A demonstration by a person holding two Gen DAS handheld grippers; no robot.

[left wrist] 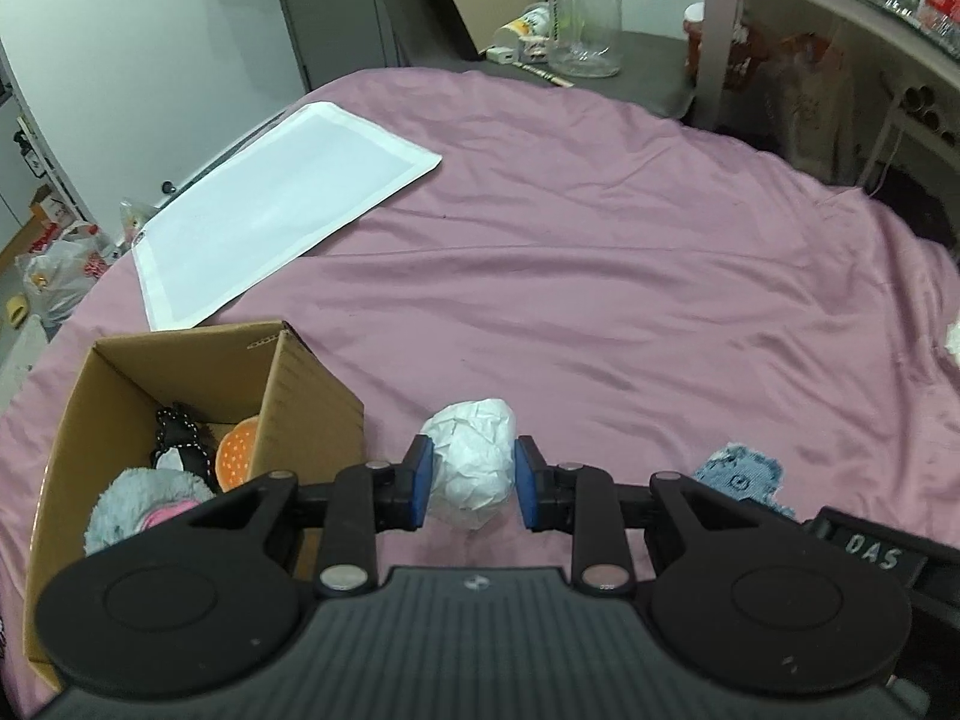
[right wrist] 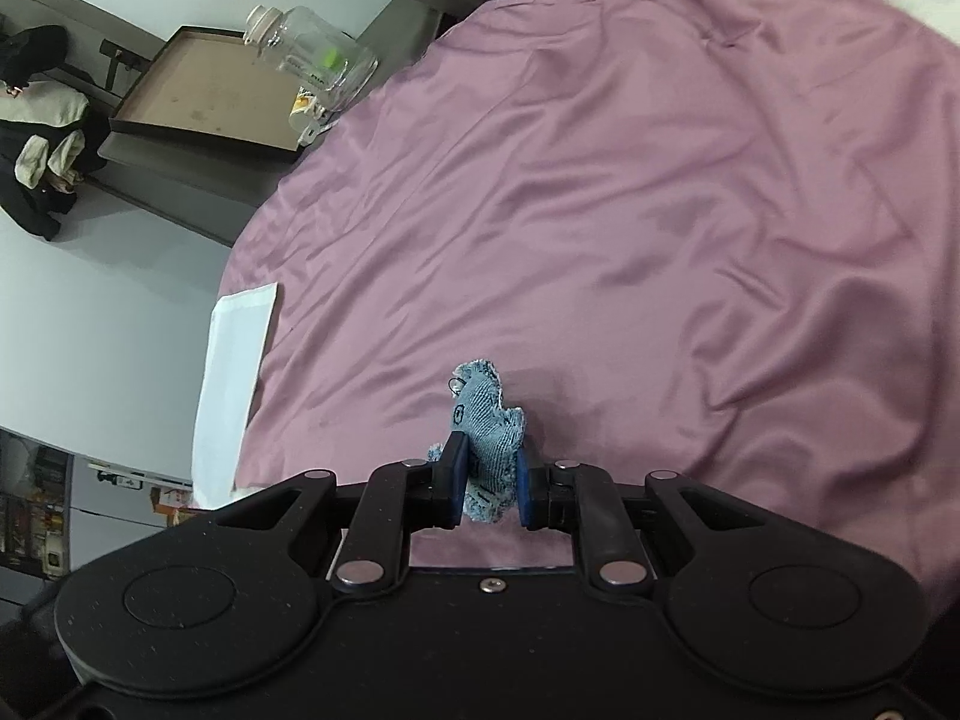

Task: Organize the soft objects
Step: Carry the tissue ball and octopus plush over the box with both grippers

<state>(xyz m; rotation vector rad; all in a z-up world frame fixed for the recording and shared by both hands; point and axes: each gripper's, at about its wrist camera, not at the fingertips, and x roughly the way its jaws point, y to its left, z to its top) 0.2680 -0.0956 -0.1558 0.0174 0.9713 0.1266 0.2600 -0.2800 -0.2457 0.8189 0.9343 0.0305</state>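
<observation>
While both loads sit clamped, transfer step is under way. Left gripper (left wrist: 469,483) pinches a crumpled white paper ball (left wrist: 471,465) just right of the cardboard box (left wrist: 312,396), above the bed (left wrist: 600,276). Right gripper (right wrist: 489,495) pinches a blue denim scrap (right wrist: 489,429). Next, likely: swing left over box, release among the plush toys (left wrist: 141,510).

A mauve bedsheet (left wrist: 600,252) covers the bed, creased in long folds, and fills most of both views. At its far edge a dark grey surface (left wrist: 648,60) carries a large clear jar (left wrist: 582,12) with a pale lid. A pale grey wall (left wrist: 120,30) rises at far left. To the far right stands a cluttered shelf unit (left wrist: 840,18). The light is even and cool.
</observation>
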